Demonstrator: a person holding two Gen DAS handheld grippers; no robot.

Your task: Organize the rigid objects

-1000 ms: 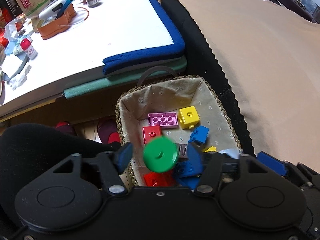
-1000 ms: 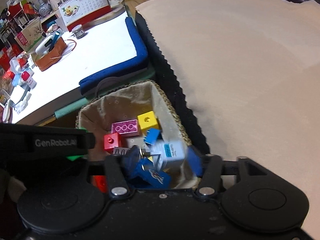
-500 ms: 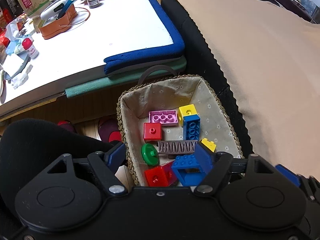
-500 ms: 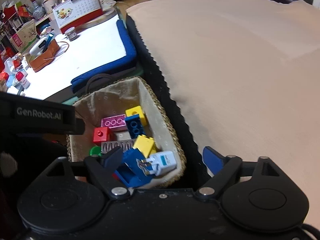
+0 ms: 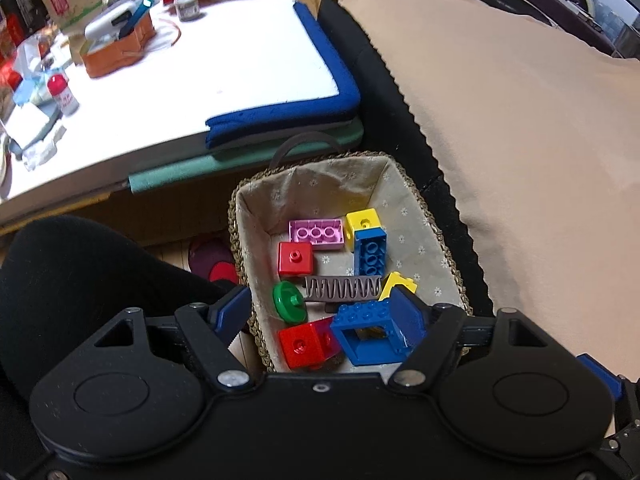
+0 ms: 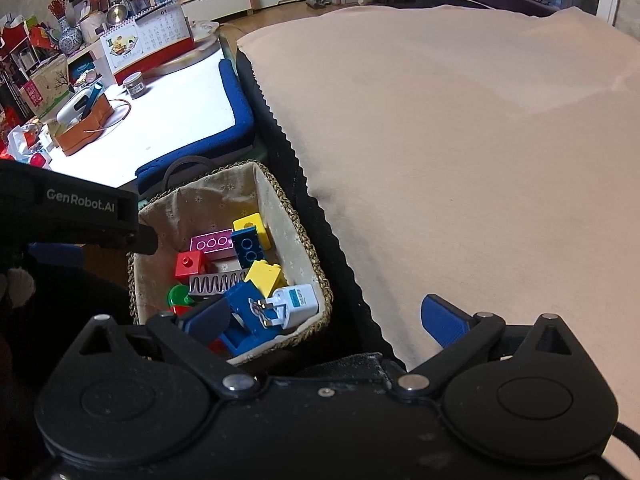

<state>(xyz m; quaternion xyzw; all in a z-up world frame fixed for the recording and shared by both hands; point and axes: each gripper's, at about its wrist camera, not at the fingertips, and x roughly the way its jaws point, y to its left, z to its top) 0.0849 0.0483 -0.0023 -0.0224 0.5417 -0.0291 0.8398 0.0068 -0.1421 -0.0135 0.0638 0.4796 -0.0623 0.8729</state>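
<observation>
Disc [image 5: 289,303] and plug [image 6: 296,305] now dropped in basket [image 5: 436,236]; left gripper [image 5: 320,314] empty, agape; right gripper [image 6: 328,318] empty, opening wider; both deposits done.

Right claw [image 6: 326,316] opening, nothing between jaws; white plug [image 6: 294,306] atop bricks in basket [image 6: 286,204]

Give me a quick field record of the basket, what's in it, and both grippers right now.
container: woven basket with cloth lining, on the floor beside the tan-covered surface
contents: toy bricks, green disc, brown zigzag piece, white plug adapter
left gripper: above the basket, nothing between its fingers
right gripper: jaws opening wide, nothing between them
</observation>
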